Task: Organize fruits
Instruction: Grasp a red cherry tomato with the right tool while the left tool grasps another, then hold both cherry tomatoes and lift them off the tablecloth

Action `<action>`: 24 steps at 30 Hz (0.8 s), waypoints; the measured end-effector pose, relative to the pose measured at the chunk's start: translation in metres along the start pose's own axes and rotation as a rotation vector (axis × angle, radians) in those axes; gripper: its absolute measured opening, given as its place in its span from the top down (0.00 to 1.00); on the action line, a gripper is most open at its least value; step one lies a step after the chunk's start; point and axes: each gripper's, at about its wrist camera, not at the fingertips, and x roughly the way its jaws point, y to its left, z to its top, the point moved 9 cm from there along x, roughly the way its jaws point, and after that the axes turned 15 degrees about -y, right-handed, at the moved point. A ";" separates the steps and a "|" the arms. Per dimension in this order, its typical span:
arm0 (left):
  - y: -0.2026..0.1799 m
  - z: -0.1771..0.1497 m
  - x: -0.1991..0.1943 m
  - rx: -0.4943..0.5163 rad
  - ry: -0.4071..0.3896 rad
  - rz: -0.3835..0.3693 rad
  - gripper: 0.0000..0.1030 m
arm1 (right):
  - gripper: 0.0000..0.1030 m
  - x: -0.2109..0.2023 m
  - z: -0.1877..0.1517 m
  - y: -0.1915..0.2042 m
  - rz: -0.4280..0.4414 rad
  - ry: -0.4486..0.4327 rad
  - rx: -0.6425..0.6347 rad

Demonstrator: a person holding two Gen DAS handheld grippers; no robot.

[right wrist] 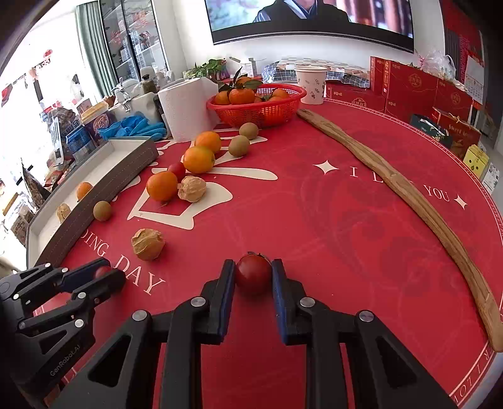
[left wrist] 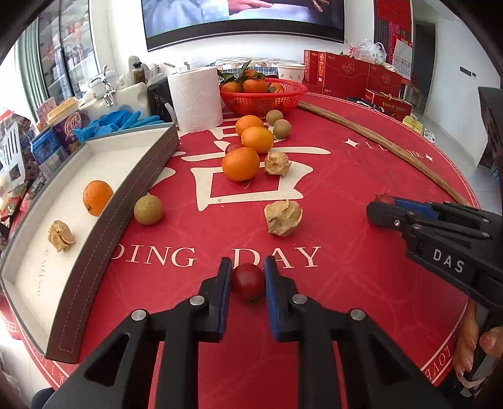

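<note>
Your left hand-held gripper [left wrist: 248,277] pinches a small red tomato [left wrist: 247,282] on the desk [left wrist: 345,188], right of the gray tray [left wrist: 103,226]. Your right hand-held gripper [right wrist: 253,273] pinches another tomato [right wrist: 253,273], farther right.

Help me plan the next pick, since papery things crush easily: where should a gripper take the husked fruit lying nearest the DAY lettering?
Take the husked fruit gently across its widest middle, coming from above at the near side. The papery husk is crumpled and roughly round, with bare red tablecloth all around.

paper towel roll [left wrist: 195,97] | wooden stick [right wrist: 405,201] | blue gloves [left wrist: 119,122] | paper cup [right wrist: 311,84] | screen [left wrist: 245,22]
</note>
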 end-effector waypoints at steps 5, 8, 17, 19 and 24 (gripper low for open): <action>0.000 0.000 -0.001 0.026 -0.025 0.017 0.78 | 0.76 0.001 0.000 0.000 0.003 -0.001 0.012; 0.001 0.000 -0.001 0.008 -0.034 0.021 0.78 | 0.76 0.002 0.001 -0.001 0.003 -0.001 0.019; 0.001 -0.001 0.000 -0.009 -0.031 0.016 0.78 | 0.76 0.002 0.000 -0.002 0.003 -0.002 0.019; 0.001 -0.001 0.000 -0.008 -0.031 0.016 0.78 | 0.76 0.002 0.000 -0.002 0.003 -0.002 0.019; 0.001 -0.001 -0.001 -0.005 -0.032 0.018 0.78 | 0.76 0.002 0.000 -0.002 0.001 -0.001 0.016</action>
